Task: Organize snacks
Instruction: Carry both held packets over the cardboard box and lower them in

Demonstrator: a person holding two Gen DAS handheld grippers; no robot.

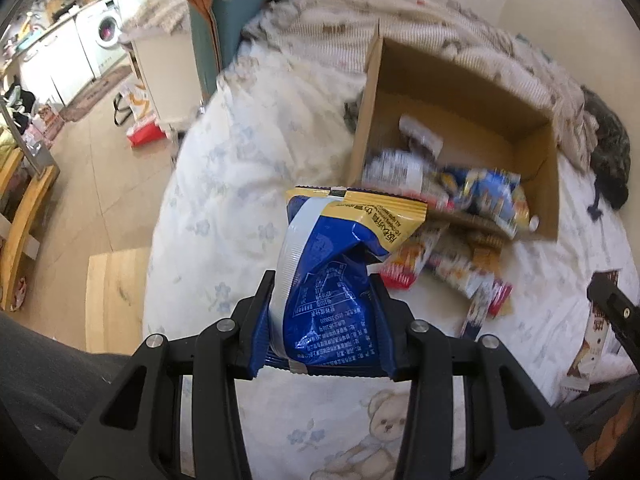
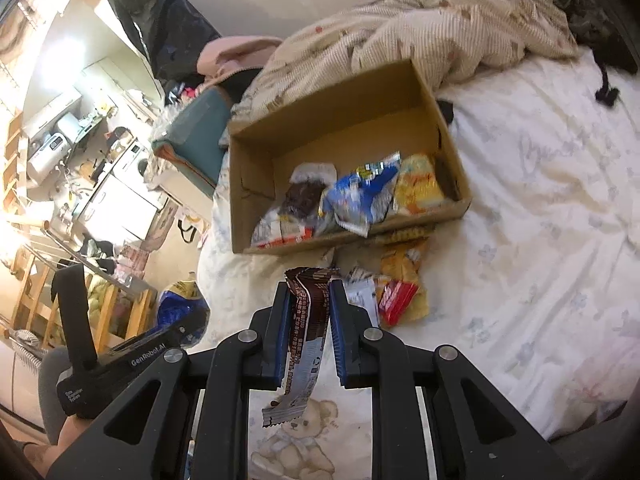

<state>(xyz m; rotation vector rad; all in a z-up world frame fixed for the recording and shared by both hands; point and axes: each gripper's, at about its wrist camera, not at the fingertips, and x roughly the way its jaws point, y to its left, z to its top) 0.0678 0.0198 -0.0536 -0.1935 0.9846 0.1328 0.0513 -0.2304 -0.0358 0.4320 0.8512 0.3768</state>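
Note:
My left gripper (image 1: 322,280) is shut on a blue and yellow snack bag (image 1: 340,264), held above the bed, short of the cardboard box (image 1: 460,76). That box holds several snack packets (image 1: 472,188). More loose packets (image 1: 452,268) lie on the sheet before its near wall. In the right wrist view my right gripper (image 2: 310,284) is shut on a brown and white wrapped bar (image 2: 306,328) that hangs down between the pads. The cardboard box (image 2: 280,148) lies beyond it with packets (image 2: 352,196) inside, and loose snacks (image 2: 396,292) rest just right of the fingers. The left gripper's body (image 2: 120,356) shows at lower left.
The bed's white flowered sheet (image 2: 540,220) spreads to the right. A striped crumpled blanket (image 2: 420,32) lies behind the box. A teal cushion (image 2: 196,136) and the bed edge are at left, with floor (image 1: 92,188) and a wooden stool (image 1: 114,300) below.

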